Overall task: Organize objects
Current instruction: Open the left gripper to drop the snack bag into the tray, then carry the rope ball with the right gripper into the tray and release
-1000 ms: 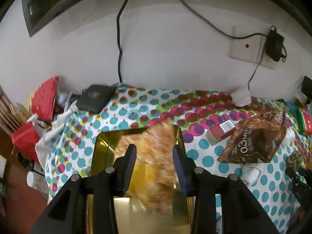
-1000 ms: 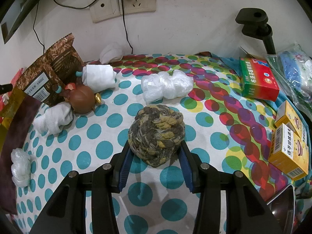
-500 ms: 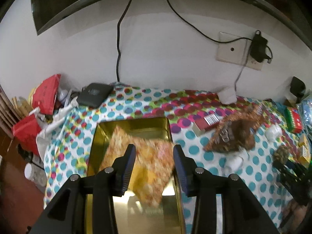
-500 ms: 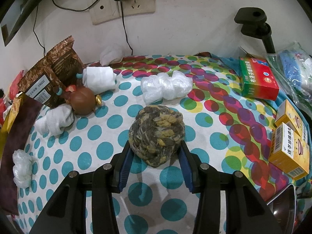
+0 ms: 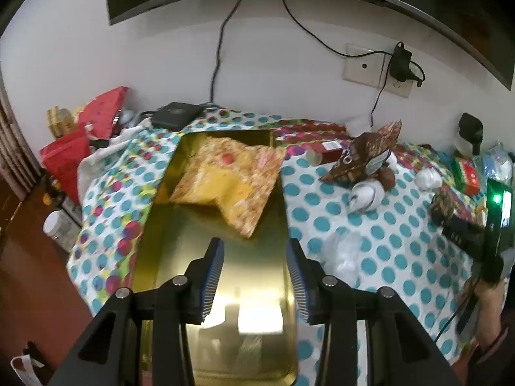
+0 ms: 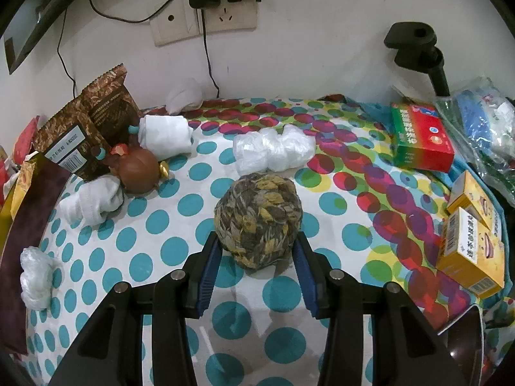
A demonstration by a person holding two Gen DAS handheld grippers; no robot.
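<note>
A worktop (image 6: 180,251) under a dotted cloth stands against a white wall with sockets and hanging cables. The woven ball (image 6: 258,220) lies on the cloth straight ahead of the right gripper (image 6: 257,270). Its near half sits between the jaws, which are drawn in against its flanks; whether the pads truly bite or only graze it is hard to judge from this angle, but it reads as a pinch. The ball is roundish, so it offers no long axis to line up with.

The gold tin tray (image 5: 154,225) lies off to the left of the ball, directly under the left gripper (image 5: 254,276), so any carry probably runs leftward across the cloth. The left gripper hangs spread and empty above the tray's bare near end. The orange snack packet (image 5: 231,177) lies in the far half of the tray, clear of the fingers.
</note>
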